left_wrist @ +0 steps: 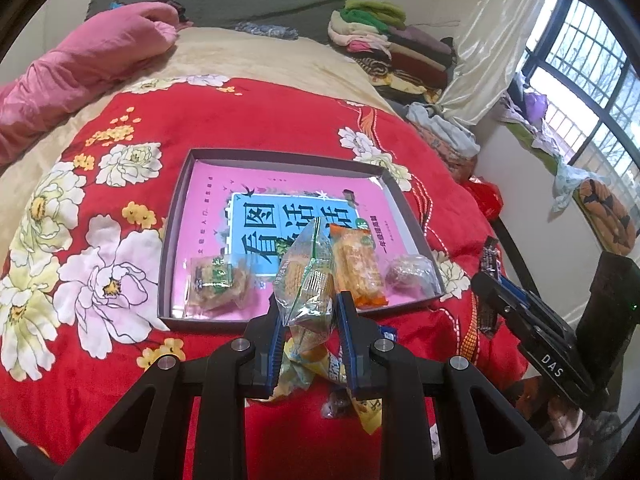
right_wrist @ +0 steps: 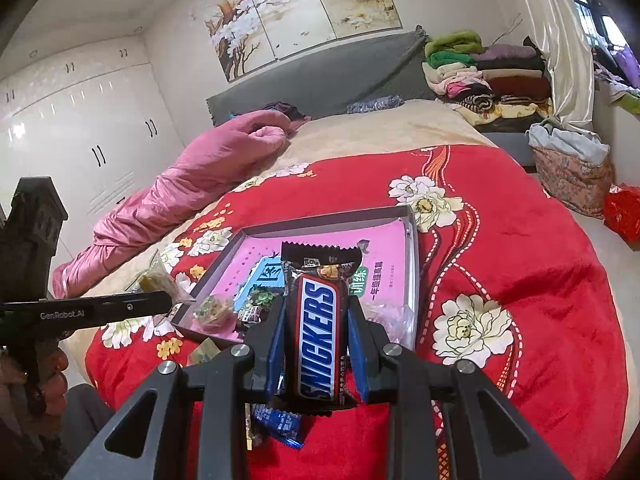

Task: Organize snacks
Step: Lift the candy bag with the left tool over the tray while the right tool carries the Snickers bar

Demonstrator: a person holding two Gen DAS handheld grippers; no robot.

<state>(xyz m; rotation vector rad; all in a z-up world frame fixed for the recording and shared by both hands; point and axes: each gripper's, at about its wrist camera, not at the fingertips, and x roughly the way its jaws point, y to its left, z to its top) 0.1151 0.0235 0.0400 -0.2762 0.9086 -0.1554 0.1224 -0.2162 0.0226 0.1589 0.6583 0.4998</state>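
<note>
Left claw (left_wrist: pixel 308 312): clamped on clear green-printed cracker packet (left_wrist: pixel 310 276), long axis upright, over shallow grey cardboard tray (left_wrist: pixel 280 155) on bed. I count three snacks in tray; loose ones remain. Right claw (right_wrist: pixel 318 340): clamped on brown Snickers bar (right_wrist: pixel 318 332), long axis pointing trayward.

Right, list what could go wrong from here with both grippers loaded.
1. The left gripper pinches the clear cracker packet by its crinkled film only; it might slip out before reaching the box.
2. The right gripper holds the Snickers bar close beside it; the two could bump over the box.
3. Loose snacks under the grippers may get knocked.
</note>
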